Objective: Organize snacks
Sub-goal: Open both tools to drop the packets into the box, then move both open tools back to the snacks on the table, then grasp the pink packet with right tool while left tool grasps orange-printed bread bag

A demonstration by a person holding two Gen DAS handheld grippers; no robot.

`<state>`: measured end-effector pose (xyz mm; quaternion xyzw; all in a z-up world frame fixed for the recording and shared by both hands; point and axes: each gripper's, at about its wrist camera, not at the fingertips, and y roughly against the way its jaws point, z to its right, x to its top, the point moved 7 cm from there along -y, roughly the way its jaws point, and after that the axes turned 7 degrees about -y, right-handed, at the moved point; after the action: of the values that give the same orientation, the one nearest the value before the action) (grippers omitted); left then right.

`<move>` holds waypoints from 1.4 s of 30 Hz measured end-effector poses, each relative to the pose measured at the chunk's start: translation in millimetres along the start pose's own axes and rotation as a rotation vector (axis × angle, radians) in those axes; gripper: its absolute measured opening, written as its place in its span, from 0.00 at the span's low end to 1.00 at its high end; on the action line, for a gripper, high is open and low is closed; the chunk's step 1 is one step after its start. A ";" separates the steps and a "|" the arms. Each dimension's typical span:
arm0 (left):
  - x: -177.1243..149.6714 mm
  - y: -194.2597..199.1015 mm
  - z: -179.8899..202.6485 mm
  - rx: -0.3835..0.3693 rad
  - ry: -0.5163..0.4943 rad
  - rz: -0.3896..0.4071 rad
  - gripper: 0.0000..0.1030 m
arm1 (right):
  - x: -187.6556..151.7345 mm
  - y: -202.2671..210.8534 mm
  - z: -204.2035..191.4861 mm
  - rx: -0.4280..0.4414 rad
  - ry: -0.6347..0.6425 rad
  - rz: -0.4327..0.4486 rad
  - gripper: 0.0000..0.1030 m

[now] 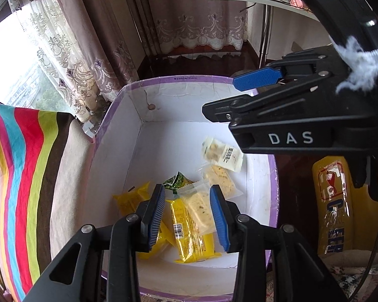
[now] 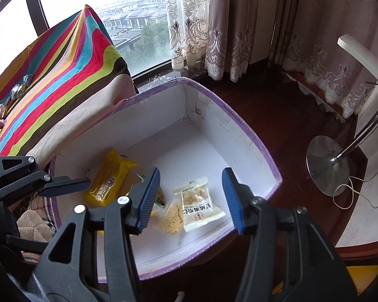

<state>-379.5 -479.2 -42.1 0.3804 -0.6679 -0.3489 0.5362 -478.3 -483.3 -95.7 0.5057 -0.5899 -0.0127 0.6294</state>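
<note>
A white cardboard box with a purple rim (image 1: 189, 78) (image 2: 239, 118) holds several snack packets. My left gripper (image 1: 186, 217) hovers over the near end of the box, jaws a little apart. Beneath the gap lie a clear-wrapped cracker (image 1: 199, 209) and a yellow packet (image 1: 189, 236), with no pad pressing on them. My right gripper (image 2: 191, 198) (image 1: 220, 95) stands open and empty above the box. Under it lie a white packet (image 2: 199, 206) (image 1: 221, 156), slightly blurred, and another clear cracker packet (image 2: 172, 216) (image 1: 221, 181). A green wrapper (image 1: 174, 181) and a second yellow packet (image 2: 108, 178) (image 1: 131, 198) rest further left.
A striped cloth (image 1: 25, 163) (image 2: 63, 75) covers a surface beside the box, with small wrapped sweets (image 2: 17, 90) on it. A yellow bag (image 1: 332, 201) stands to the box's right. A lamp's metal base (image 2: 327, 166) sits on the dark wooden floor. Curtains hang behind.
</note>
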 end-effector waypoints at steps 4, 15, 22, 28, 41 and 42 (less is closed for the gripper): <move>-1.0 -1.1 -1.6 -0.020 0.008 0.003 0.39 | 0.4 0.1 0.9 -0.011 -0.006 -0.009 0.57; -29.2 12.0 -52.9 -0.062 0.151 0.062 0.52 | 21.8 -9.0 -43.3 -0.059 0.028 -0.053 0.63; -165.3 71.1 -215.5 0.209 0.603 0.143 0.65 | 73.2 -47.3 -219.8 0.115 0.262 -0.018 0.72; -376.2 145.0 -325.9 0.488 1.130 0.061 0.71 | 65.3 -92.5 -451.1 0.358 0.629 -0.040 0.77; -574.0 217.9 -445.1 0.452 1.675 0.294 0.73 | -40.7 -108.6 -761.0 0.790 1.331 0.012 0.77; -574.8 218.0 -458.2 0.442 1.706 0.332 0.74 | -40.7 -109.9 -768.6 0.802 1.349 0.016 0.77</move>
<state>119.0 103.1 -27.6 0.5032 -0.1404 0.2711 0.8084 153.8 -34.3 -37.5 0.5885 -0.0436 0.5156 0.6212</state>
